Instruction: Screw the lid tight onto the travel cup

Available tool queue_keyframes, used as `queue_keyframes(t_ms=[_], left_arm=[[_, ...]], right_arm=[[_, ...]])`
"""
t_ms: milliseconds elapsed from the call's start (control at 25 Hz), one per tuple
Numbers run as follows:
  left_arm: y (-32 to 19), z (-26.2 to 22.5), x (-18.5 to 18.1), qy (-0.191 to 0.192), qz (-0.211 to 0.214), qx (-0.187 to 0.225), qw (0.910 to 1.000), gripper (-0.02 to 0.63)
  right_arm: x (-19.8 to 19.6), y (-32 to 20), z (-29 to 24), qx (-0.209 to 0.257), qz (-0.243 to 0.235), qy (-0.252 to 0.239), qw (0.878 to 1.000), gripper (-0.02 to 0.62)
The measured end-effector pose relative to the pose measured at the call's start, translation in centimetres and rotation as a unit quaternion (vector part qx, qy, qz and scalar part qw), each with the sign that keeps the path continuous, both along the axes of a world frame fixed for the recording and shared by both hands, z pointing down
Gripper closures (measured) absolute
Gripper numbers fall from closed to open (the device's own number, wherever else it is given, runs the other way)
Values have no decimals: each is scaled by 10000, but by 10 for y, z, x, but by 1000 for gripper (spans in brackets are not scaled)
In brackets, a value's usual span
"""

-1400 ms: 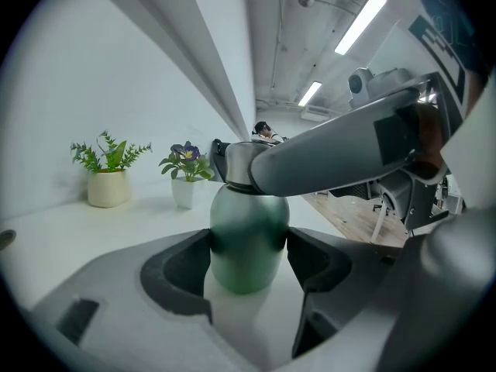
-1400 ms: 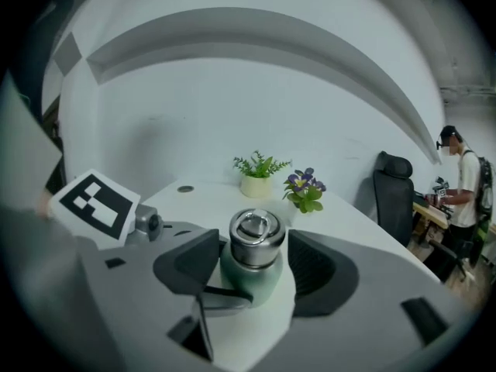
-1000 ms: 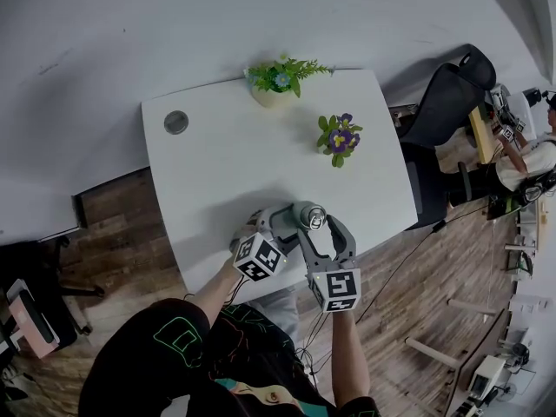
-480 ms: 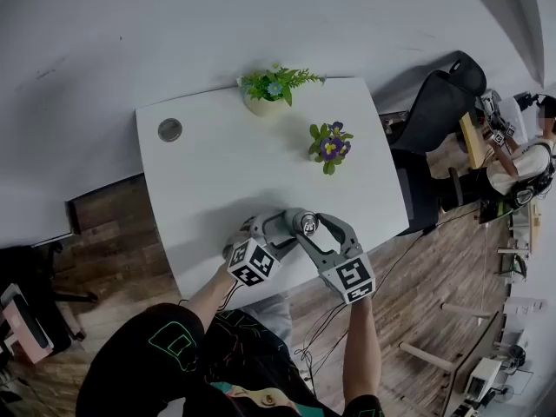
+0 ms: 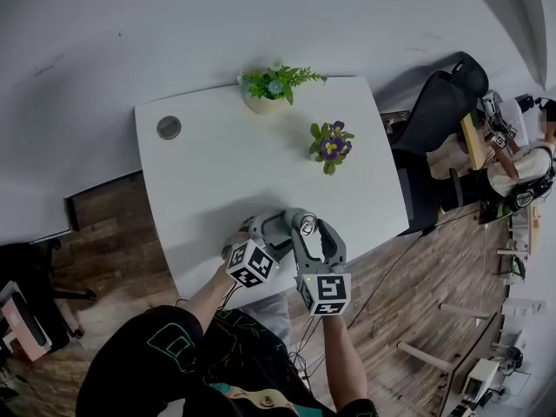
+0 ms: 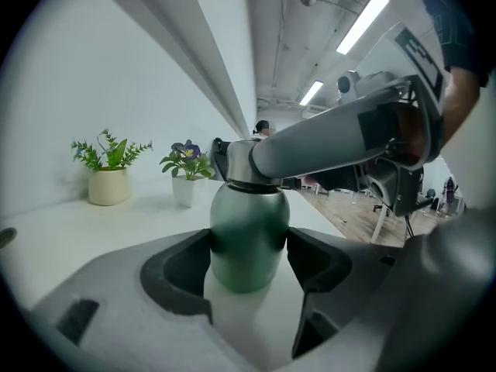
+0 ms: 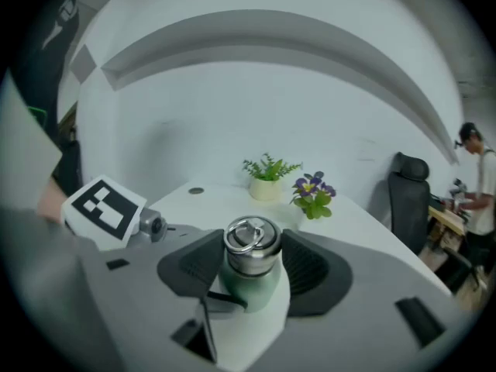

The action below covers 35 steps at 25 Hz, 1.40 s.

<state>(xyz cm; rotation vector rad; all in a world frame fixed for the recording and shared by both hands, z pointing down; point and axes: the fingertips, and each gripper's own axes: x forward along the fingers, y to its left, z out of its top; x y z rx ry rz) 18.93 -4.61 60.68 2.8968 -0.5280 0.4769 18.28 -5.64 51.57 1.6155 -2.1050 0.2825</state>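
Inspection, taken from beside the white table (image 5: 217, 172).

1. The green travel cup (image 6: 248, 235) is at the table's near edge, close to the person. The left gripper (image 6: 248, 254) clamps its body, with one dark pad pressed on each flank. Whether the base rests on the tabletop cannot be confirmed.
2. The steel lid (image 7: 250, 246), topped by a ring, sits on the cup's neck. The right gripper (image 7: 252, 263) has just been closing its jaws, and its pads now pinch the lid from both sides.
3. Assessment: tightening is in hand, with the body braced and the lid gripped. The next move calls for a wrist roll in the tightening direction while the left grip holds firm. How far the thread has seated is not visible.

Containers:
- Travel cup: covered by its lid, so any contents are unseen.
- Cream pot (image 5: 263, 102) at the far edge: green foliage with a blue flower.
- Small white pot (image 6: 184, 191), nearer the middle of the table: purple flowers.
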Motion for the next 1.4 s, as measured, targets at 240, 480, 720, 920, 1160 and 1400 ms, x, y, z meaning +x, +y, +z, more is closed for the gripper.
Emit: queue_keyframes(t_ms=[240, 480, 720, 920, 1160, 1400], left_arm=[[1, 1, 0, -1, 4, -9, 10000, 287], [1, 1, 1, -2, 17, -16, 10000, 287], [0, 2, 1, 4, 25, -13, 10000, 287], [1, 2, 1, 1, 51, -14, 10000, 287], [1, 2, 1, -4, 60, -22, 10000, 287], [2, 3, 1, -13, 61, -28, 10000, 288]], right_arm=[[3, 1, 1, 279, 1000, -78, 9946, 356], [0, 4, 3, 126, 435, -6, 9990, 288], [-3, 5, -5, 105, -293, -20, 9995, 291], [3, 4, -10, -6, -859, 128, 9962, 304], [1, 3, -13, -298, -1740, -7, 9843, 318], [-5, 1, -6, -476, -1940, -209, 9796, 353]])
